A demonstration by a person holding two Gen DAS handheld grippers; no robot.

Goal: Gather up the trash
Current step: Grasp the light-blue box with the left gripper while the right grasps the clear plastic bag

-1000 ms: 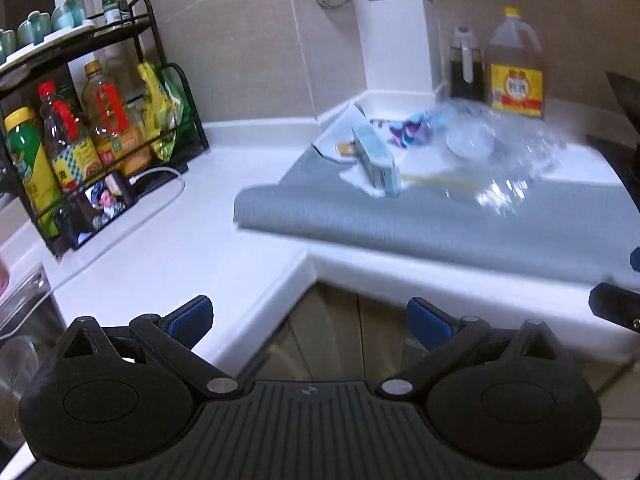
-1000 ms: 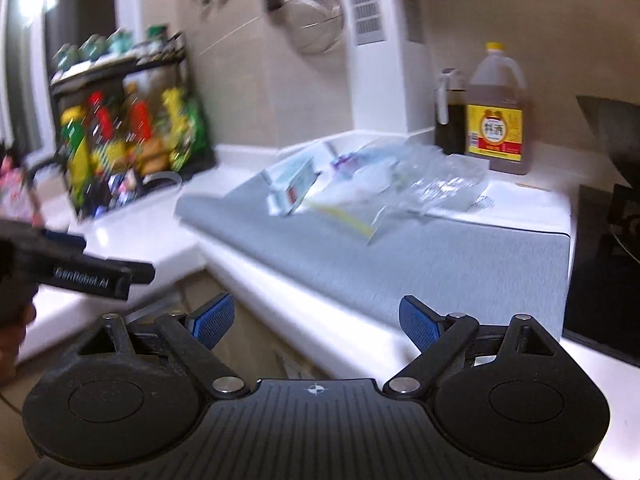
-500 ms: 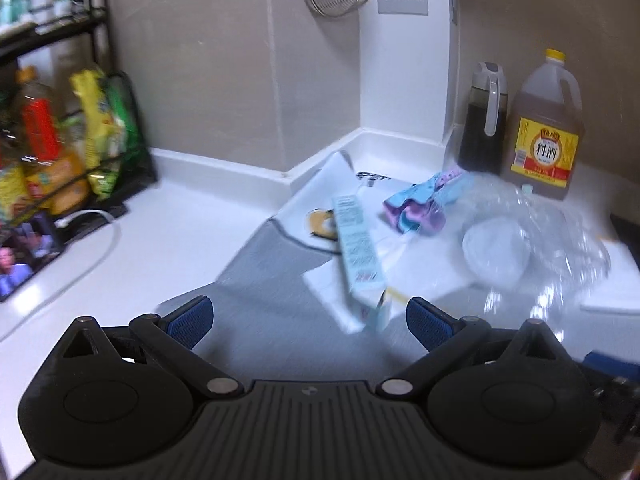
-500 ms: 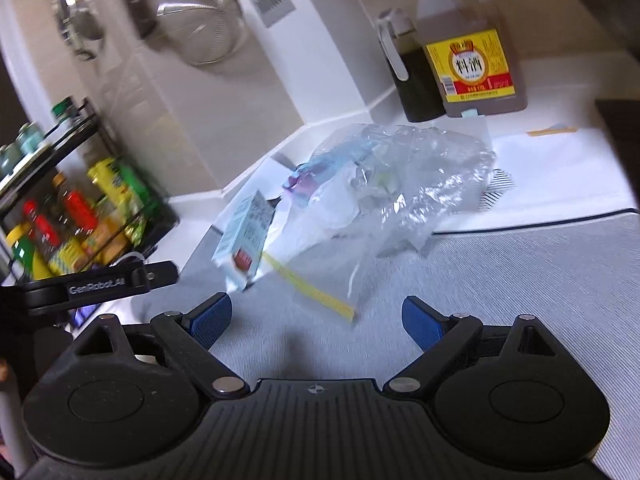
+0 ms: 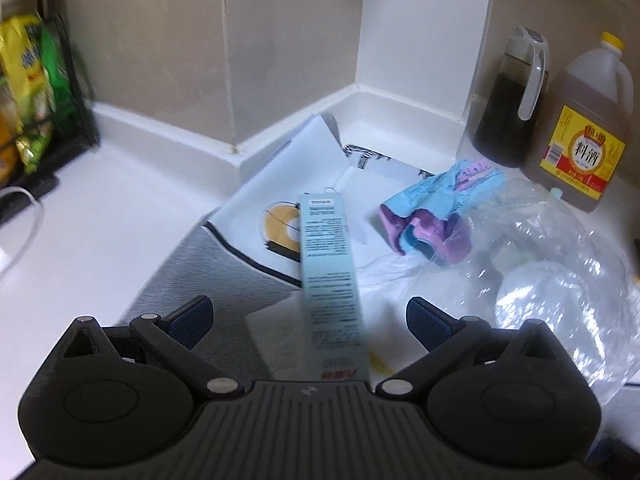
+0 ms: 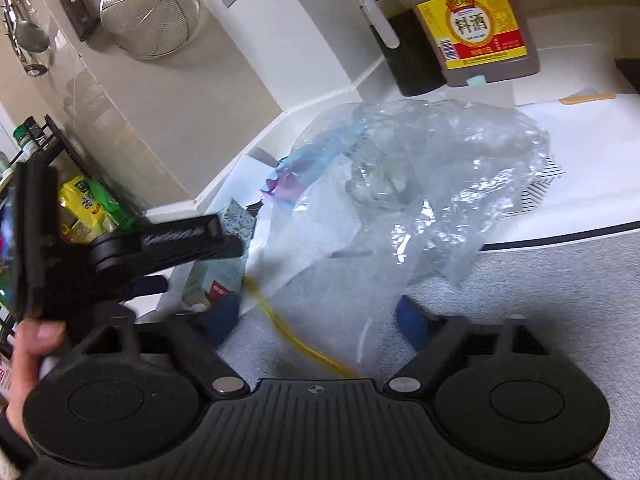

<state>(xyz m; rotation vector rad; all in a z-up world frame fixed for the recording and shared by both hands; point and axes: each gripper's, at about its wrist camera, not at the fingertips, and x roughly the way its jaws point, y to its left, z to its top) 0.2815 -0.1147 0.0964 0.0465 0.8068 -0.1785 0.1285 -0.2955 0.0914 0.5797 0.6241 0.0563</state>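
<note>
both grippers closing in on the trash pile

the left gripper [image 5: 308, 316] stands spread wide, its blue pads on either side of a long pale-blue cardboard box [image 5: 326, 276] without touching it. the box lies lengthwise between the fingers, its near end propped over a white paper towel [image 5: 280, 336] on the grey ribbed mat [image 5: 208, 276] that covers the white desk [image 5: 100, 216].

the right gripper [image 6: 320, 318] has just been closing and now stands about half spread. the loose edge of a crumpled clear plastic bag with a yellow zip strip [image 6: 420, 184] lies between its pads; whether the pads already press on the film i cannot tell.

beyond the box sits a crumpled blue and purple wrapper [image 5: 432, 216], touching the bag, with flat white printed sheets [image 5: 280, 184] underneath. further back, against the wall, stand a dark sauce jug [image 5: 508, 116] and a brown cooking-wine bottle [image 5: 580, 132], which look like kitchen stock, not trash.

the box is probably light and stiff but easy to crush, so a grip across its narrow sides near the middle suits it. the bag is likely slippery and limp; the thicker zip strip edge offers the surest hold.
</note>
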